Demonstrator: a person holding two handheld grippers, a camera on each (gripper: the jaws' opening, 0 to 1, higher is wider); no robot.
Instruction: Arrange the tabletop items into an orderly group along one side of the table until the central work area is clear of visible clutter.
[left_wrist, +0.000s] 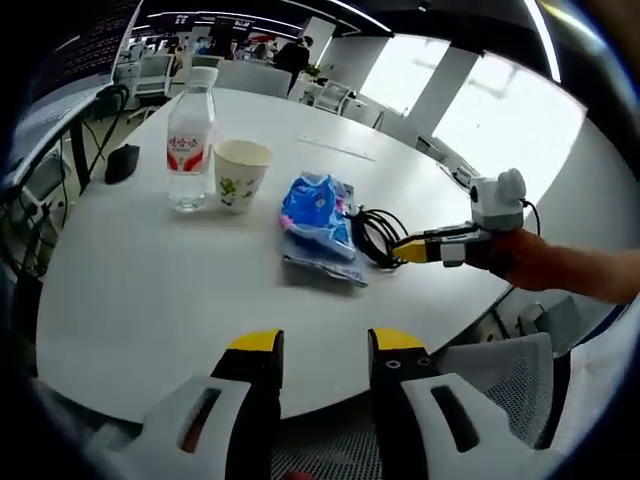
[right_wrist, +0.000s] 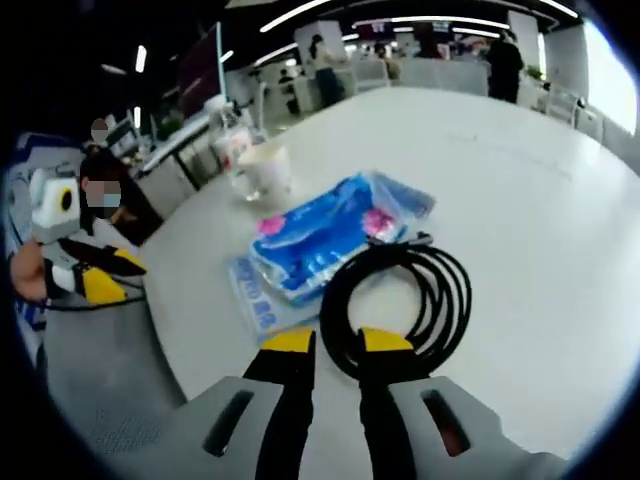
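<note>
On the round white table stand a clear water bottle with a red label and a paper cup beside it. To their right lies a blue packet on a flat blue pack, with a coiled black cable against it. My right gripper reaches in from the right, tips at the coil. In the right gripper view the cable loops between the right gripper's close-set jaws, next to the blue packet. My left gripper hangs open over the table's near edge, off the table's left side.
A small black object lies at the table's far left and a thin sheet at the back. A mesh chair stands below the near edge. The cup and bottle sit near the far rim. People and desks fill the background.
</note>
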